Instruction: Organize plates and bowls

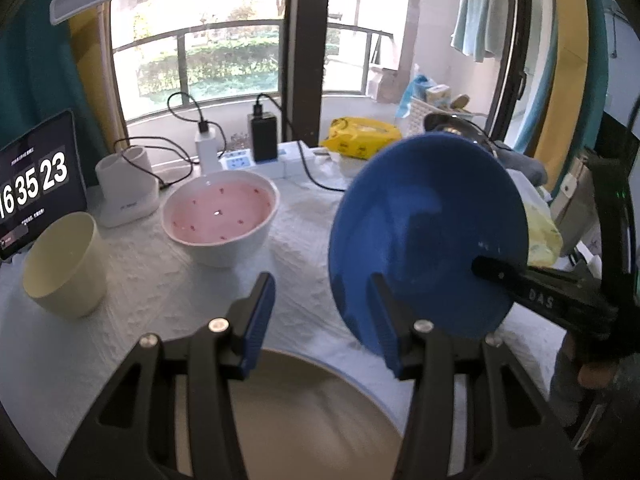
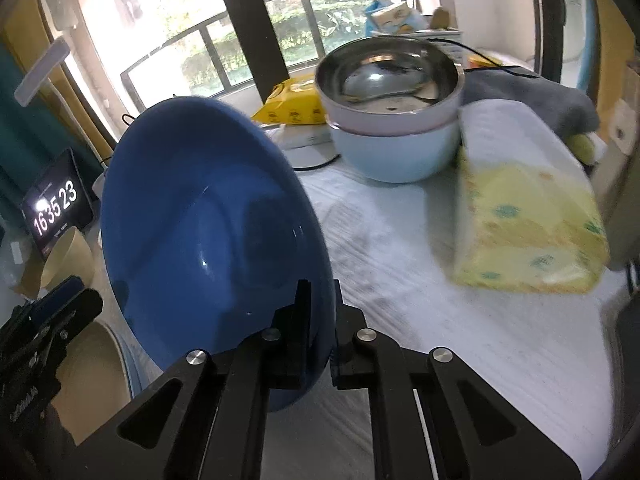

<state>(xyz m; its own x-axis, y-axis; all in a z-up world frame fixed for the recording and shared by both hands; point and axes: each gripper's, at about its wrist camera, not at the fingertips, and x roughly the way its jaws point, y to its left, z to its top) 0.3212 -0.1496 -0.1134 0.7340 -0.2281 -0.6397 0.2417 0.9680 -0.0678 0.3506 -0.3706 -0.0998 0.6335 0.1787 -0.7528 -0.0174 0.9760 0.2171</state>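
Note:
My right gripper is shut on the rim of a dark blue plate, holding it on edge and tilted above the white tablecloth. In the left wrist view the same blue plate hangs at the right with the right gripper clamped on its edge. To the left of the blue plate my left gripper stands open with nothing between its blue pads. It hovers over the far rim of a beige plate. A white bowl with a pink inside and a cream cup stand further back.
A steel-lined pink bowl is nested in a pale blue bowl at the back right. A yellow tissue pack lies beside them. A tablet clock, a white holder, chargers and cables line the back.

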